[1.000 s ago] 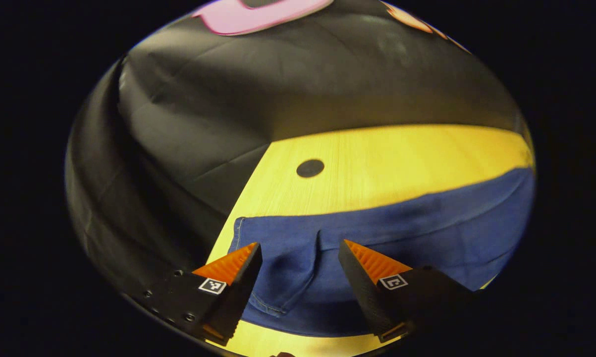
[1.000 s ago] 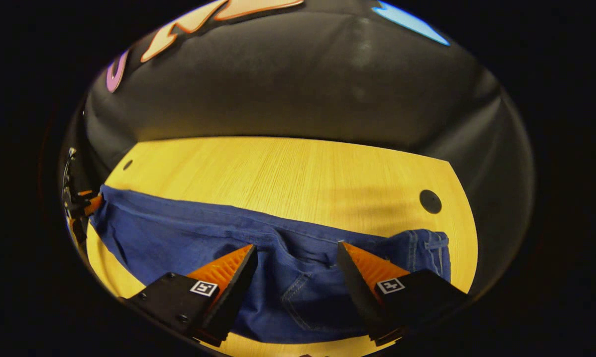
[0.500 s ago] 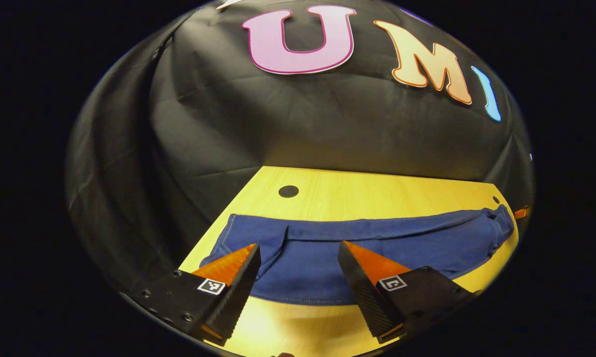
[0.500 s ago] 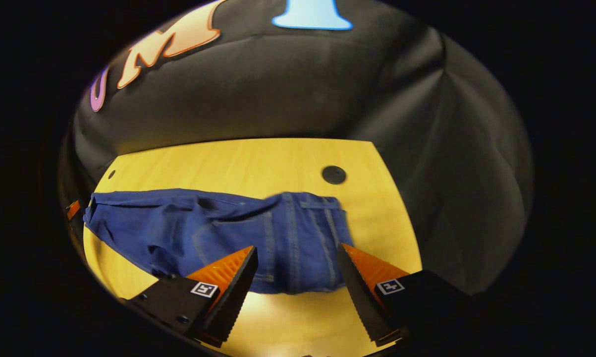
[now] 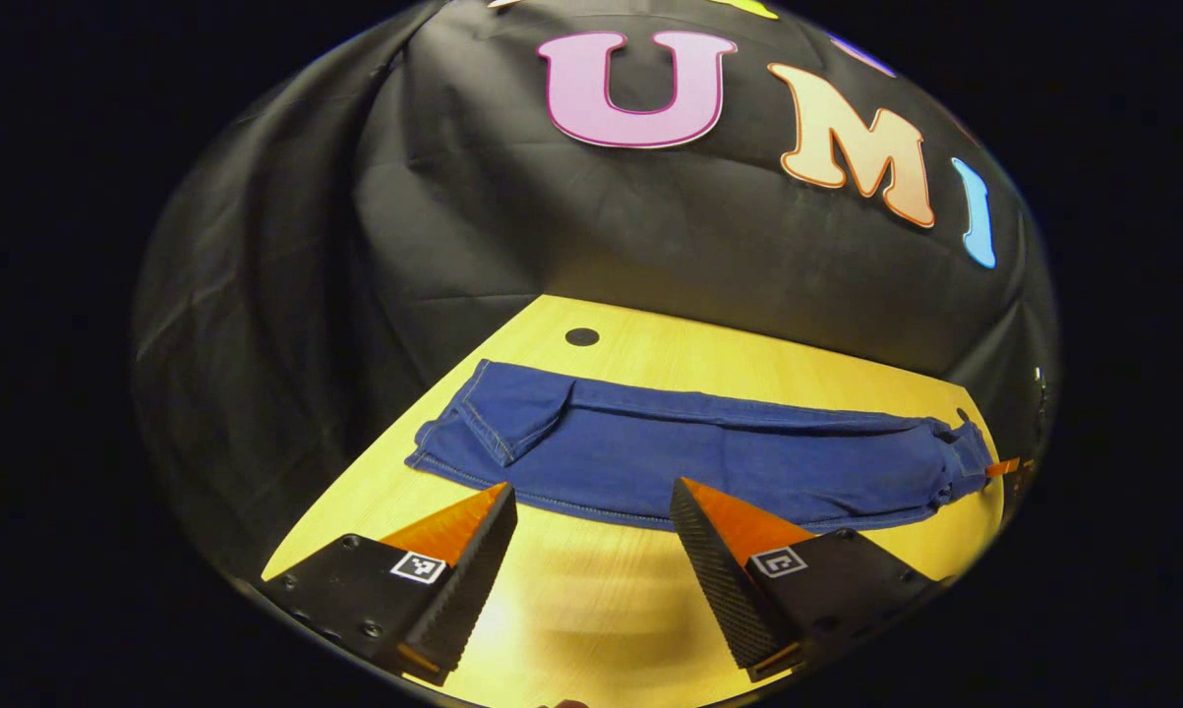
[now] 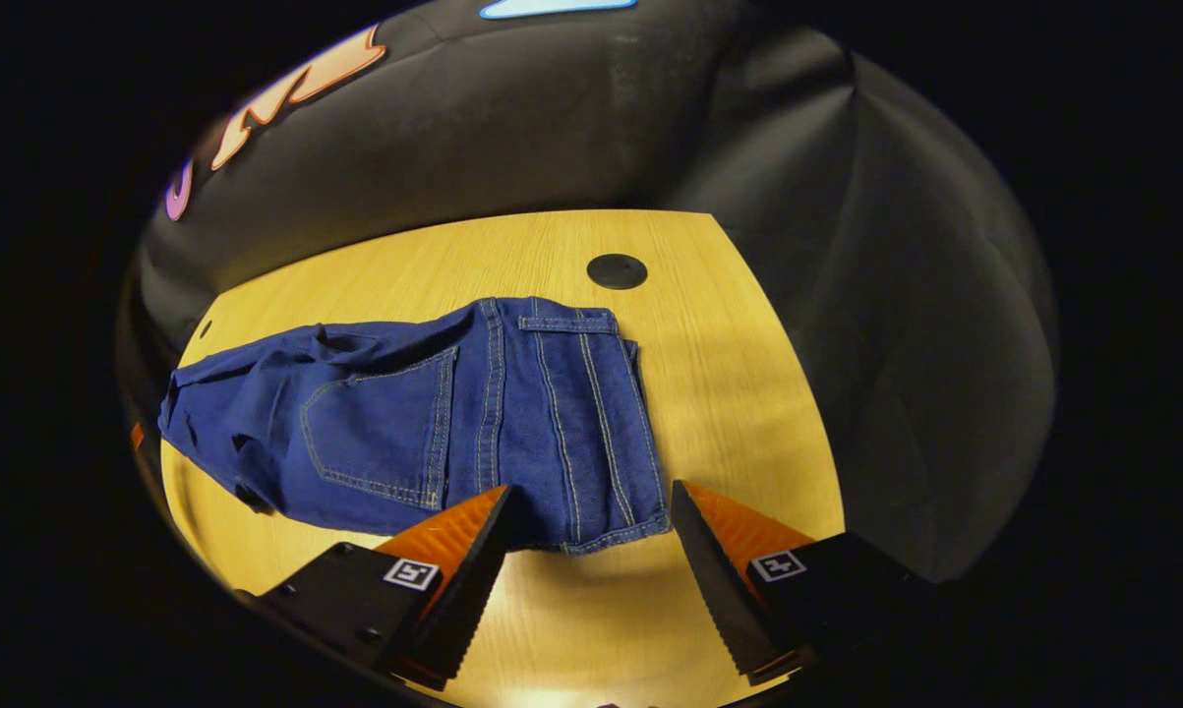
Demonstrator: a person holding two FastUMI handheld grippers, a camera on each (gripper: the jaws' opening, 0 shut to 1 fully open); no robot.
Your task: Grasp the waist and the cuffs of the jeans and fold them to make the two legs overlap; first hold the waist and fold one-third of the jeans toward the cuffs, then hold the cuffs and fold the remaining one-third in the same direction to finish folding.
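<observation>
Blue jeans lie flat across the yellow wooden table, one leg over the other. In the left gripper view the cuffs are at the left end, with a corner turned over. My left gripper hovers open just in front of the near seam, holding nothing. In the right gripper view the waist with its belt loops and a back pocket lies close ahead. My right gripper is open, its fingertips either side of the waist's near corner and apart from the cloth.
A round black hole marks the table beyond the cuffs, and another hole lies beyond the waist. Black cloth walls close in the table's far and side edges. Bare tabletop lies between the jeans and me.
Both grippers have drawn back toward me from over the jeans. The denim now lies flat ahead of the fingertips instead of under them. Both stayed open.
</observation>
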